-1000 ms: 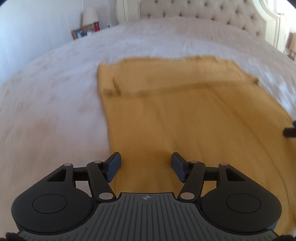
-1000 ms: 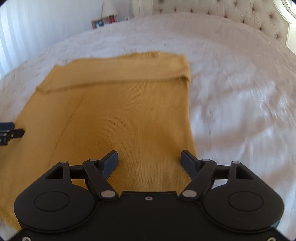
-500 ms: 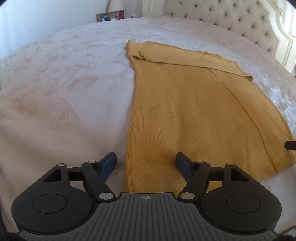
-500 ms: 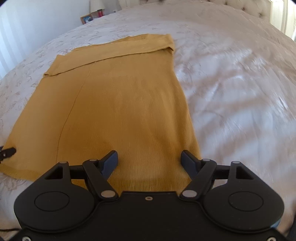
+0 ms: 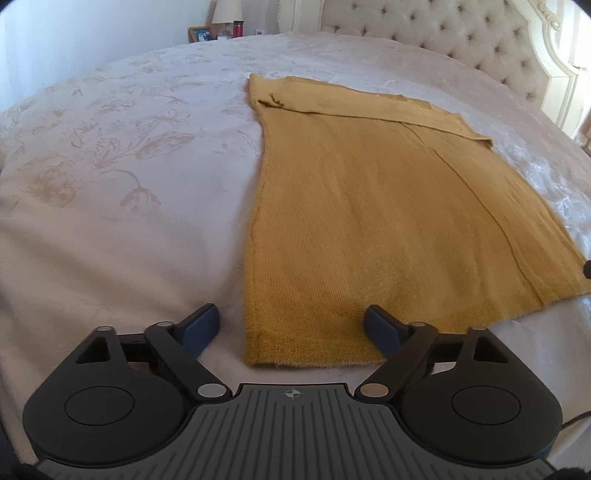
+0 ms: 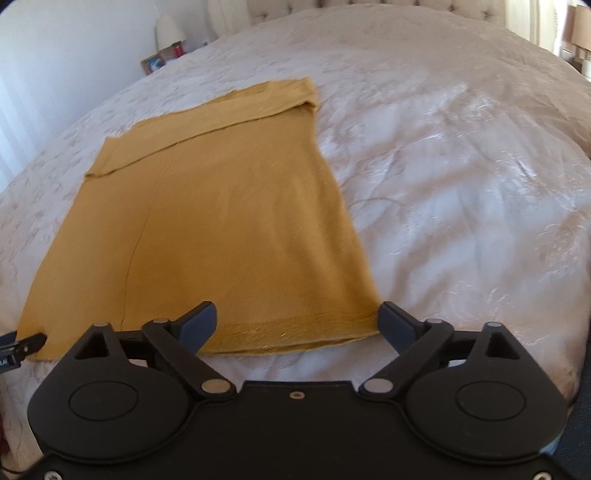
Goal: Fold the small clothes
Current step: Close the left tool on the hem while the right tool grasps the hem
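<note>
A mustard-yellow knit garment [image 5: 388, 221] lies flat on the bed, its far end folded over in a band; it also shows in the right wrist view [image 6: 221, 221]. My left gripper [image 5: 291, 326] is open and empty, just above the garment's near left corner. My right gripper [image 6: 297, 321] is open and empty, just above the near right corner. The tip of the left gripper shows at the left edge of the right wrist view [image 6: 22, 343]. A tip of the right gripper shows at the right edge of the left wrist view [image 5: 587, 267].
The garment lies on a white bedspread [image 5: 110, 184] with a pale floral pattern. A tufted headboard [image 5: 461, 33] stands at the far end. A nightstand holds a lamp [image 5: 227, 11], a photo frame and a red bottle. The bed's front edge is close below the grippers.
Both grippers have drawn back toward the near hem, from over the cloth's middle to its near corners. Both stayed open. The garment has not moved.
</note>
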Demonstrator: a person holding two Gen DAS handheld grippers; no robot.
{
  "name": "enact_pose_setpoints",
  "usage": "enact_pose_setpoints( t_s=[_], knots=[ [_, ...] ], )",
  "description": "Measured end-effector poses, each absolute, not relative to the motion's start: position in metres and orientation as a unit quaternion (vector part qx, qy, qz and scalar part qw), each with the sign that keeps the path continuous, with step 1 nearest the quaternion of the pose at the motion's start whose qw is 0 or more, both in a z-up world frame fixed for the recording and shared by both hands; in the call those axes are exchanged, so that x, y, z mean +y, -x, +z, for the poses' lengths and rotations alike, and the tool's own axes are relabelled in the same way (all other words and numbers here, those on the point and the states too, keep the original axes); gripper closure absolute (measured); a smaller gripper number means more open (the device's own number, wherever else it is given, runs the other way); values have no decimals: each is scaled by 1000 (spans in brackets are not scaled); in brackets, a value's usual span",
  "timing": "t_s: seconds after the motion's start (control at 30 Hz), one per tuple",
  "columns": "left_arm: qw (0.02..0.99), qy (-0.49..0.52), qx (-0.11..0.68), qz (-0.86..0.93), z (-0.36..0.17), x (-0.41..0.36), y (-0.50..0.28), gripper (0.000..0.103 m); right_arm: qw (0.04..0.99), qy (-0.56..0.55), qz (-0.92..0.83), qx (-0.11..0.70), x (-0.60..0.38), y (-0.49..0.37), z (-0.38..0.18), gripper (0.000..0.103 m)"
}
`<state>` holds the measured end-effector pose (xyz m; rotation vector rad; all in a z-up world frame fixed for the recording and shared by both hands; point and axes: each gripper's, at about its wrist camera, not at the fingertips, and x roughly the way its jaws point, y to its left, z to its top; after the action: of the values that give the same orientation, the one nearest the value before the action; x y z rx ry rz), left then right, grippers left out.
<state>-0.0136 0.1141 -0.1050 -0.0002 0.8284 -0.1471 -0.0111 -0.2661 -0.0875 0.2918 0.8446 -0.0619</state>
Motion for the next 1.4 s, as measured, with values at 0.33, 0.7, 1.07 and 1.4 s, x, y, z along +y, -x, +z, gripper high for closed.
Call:
enact_pose_setpoints(
  t_s=[0.33,0.7,1.07,1.4],
  knots=[
    [911,5,404,-83,-108,113,12,6,886,-219,-19,408,-298,9,-104,4],
    [910,10,403,-92,-109,115,10,6,876,-288,46,385,-305,3,-116,3],
    [910,20,403,-95,-102,122,12,25,863,-300,40,404,-327,6,-113,41],
    [910,51,397,-108,-94,132,10,90,872,-264,31,411,-330,9,-108,85]
  ],
)
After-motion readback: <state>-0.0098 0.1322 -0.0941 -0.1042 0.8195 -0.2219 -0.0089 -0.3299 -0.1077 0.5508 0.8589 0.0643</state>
